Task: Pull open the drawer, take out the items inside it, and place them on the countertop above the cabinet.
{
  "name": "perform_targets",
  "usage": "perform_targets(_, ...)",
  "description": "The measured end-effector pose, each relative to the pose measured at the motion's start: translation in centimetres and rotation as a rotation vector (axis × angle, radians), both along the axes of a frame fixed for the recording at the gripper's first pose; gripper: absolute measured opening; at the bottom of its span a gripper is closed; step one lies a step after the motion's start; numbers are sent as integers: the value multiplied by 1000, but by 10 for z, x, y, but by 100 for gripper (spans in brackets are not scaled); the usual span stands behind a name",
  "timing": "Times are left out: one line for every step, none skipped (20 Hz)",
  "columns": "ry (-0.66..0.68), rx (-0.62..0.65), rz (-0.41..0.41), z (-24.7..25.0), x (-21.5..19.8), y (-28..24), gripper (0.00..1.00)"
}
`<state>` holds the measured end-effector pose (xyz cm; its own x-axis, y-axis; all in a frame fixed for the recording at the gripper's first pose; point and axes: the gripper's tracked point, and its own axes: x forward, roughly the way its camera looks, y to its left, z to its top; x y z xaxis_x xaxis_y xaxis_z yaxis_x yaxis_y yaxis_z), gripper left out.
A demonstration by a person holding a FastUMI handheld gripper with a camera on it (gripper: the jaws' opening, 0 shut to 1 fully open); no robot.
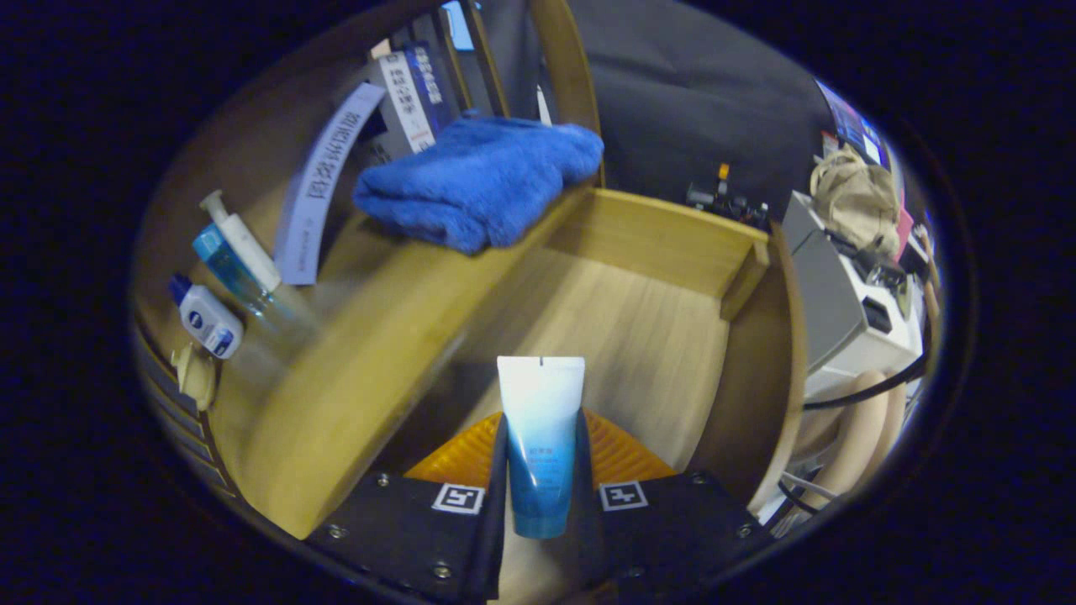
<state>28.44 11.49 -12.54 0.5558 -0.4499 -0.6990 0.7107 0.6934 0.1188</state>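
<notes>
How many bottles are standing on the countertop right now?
2: a pump bottle and a small white bottle, side by side beyond the blue towel. The tool grips a tube.

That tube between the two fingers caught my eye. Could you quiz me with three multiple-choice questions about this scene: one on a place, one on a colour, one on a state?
1. Where does the towel lie?
A. On the countertop
B. In the drawer
C. On the floor

2. What colour is the towel?
A. Red
B. Blue
C. Green

3. What is the gripper doing?
A. Open, holding nothing
B. Shut on the tube
C. Pushing the drawer

Answers: 1 A, it lies at the countertop's edge; 2 B, plainly blue; 3 B, both fingers press the tube's sides.
</notes>
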Motion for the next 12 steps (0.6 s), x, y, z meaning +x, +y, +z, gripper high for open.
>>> perform_targets(-22,-35,22,14,4,3,35)
perform_targets(-53,-72,42,30,10,4,35)
perform_targets(-81,-100,73,43,20,8,35)
perform_targets(-108,-119,115,55,32,16,35)
perform_targets(-134,-128,166,64,46,27,35)
perform_targets(-156,-126,223,71,60,39,35)
perform_targets(-180,-119,277,77,75,54,35)
perform_targets(-201,-112,326,83,88,68,35)
perform_targets(-210,-105,373,85,99,79,35)
perform_targets(-212,-104,414,87,112,87,35)
perform_targets(-199,-107,455,83,120,92,35)
perform_targets(-179,-109,493,75,128,96,35)
